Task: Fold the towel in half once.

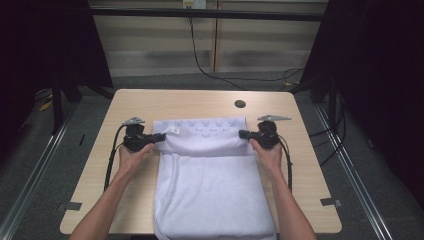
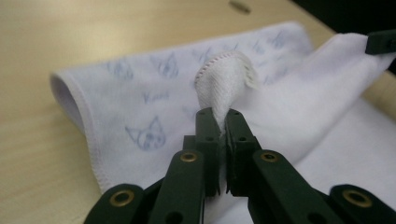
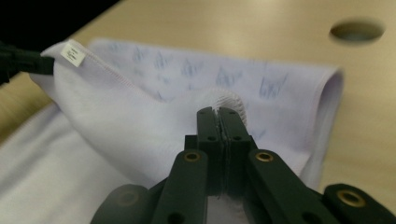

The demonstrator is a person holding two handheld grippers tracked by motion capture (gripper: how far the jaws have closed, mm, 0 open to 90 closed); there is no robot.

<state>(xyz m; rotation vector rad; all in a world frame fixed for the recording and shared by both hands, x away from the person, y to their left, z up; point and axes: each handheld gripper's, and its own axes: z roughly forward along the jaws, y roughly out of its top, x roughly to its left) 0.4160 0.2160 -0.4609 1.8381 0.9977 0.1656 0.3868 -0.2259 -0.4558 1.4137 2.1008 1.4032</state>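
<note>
A white towel [image 1: 210,185] with faint blue cat prints lies on the wooden table [image 1: 195,100], its near end hanging over the front edge. My left gripper [image 1: 159,138] is shut on the towel's left corner [image 2: 226,77]. My right gripper [image 1: 244,134] is shut on the right corner [image 3: 229,100]. Both corners are lifted, and the edge between them is folded over the towel's far part, where the printed band [image 1: 205,123] shows. A small white label [image 3: 73,52] sits near the left gripper's corner. A person's hands hold both grippers.
A round cable hole [image 1: 240,104] sits in the table behind the towel. Bare wood lies to the left and right of the towel. Black cables trail from both grippers along the forearms. Metal rails run on the floor at both sides.
</note>
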